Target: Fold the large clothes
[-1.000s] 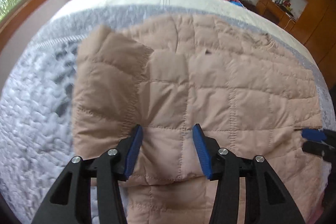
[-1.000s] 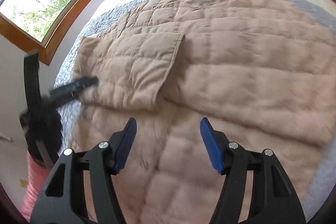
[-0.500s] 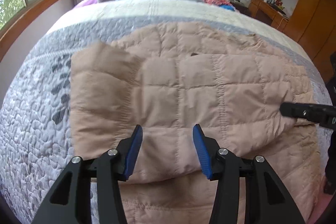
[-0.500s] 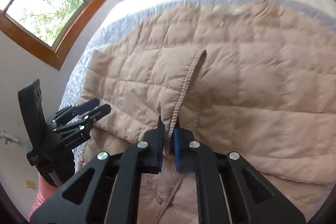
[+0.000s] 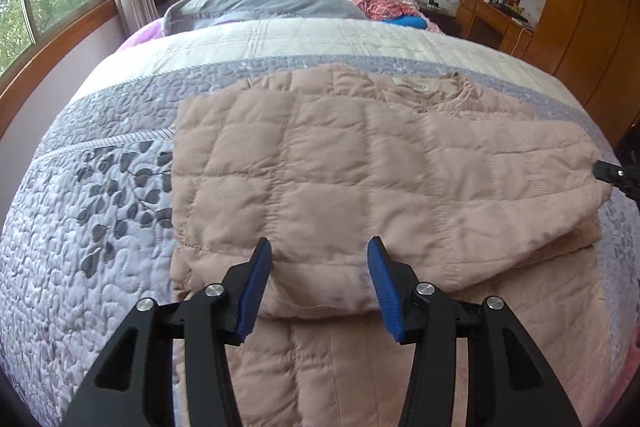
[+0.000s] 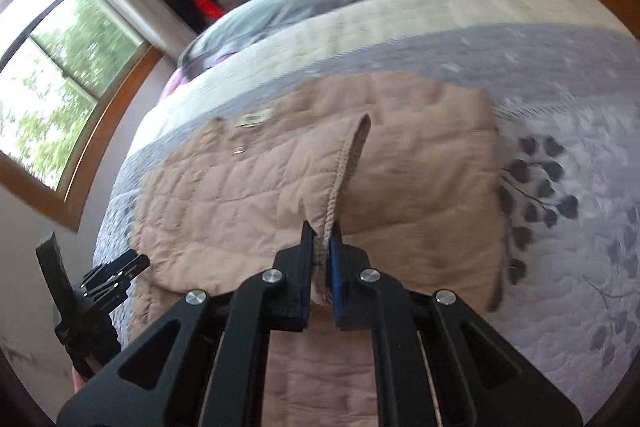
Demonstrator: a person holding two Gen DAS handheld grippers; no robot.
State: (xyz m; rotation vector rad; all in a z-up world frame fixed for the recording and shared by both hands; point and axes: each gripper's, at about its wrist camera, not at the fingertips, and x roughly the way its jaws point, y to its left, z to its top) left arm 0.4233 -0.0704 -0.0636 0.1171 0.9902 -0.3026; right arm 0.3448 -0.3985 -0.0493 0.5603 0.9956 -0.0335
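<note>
A beige quilted jacket (image 5: 360, 167) lies spread on the bed, with one sleeve folded across its body. In the right wrist view my right gripper (image 6: 322, 247) is shut on the ribbed cuff (image 6: 352, 155) of that sleeve and holds it lifted over the jacket (image 6: 420, 187). In the left wrist view it pokes in at the right edge, as my right gripper (image 5: 604, 171), at the sleeve's end. My left gripper (image 5: 320, 267) hangs open just above the folded sleeve's near edge, its blue pads apart and pressing nothing. The right wrist view shows my left gripper (image 6: 120, 267) at the jacket's left side.
The bed's grey-lilac quilt (image 5: 100, 227) has a dark leaf print. A grey pillow (image 5: 260, 3) and red and blue clothes (image 5: 384, 5) lie near the headboard. A window wall runs along the left; a wooden desk (image 5: 492, 15) and wardrobe stand at the right.
My right gripper went from open to shut on the sleeve cuff and carried it to the right across the jacket. My left gripper drew back a little, still open.
</note>
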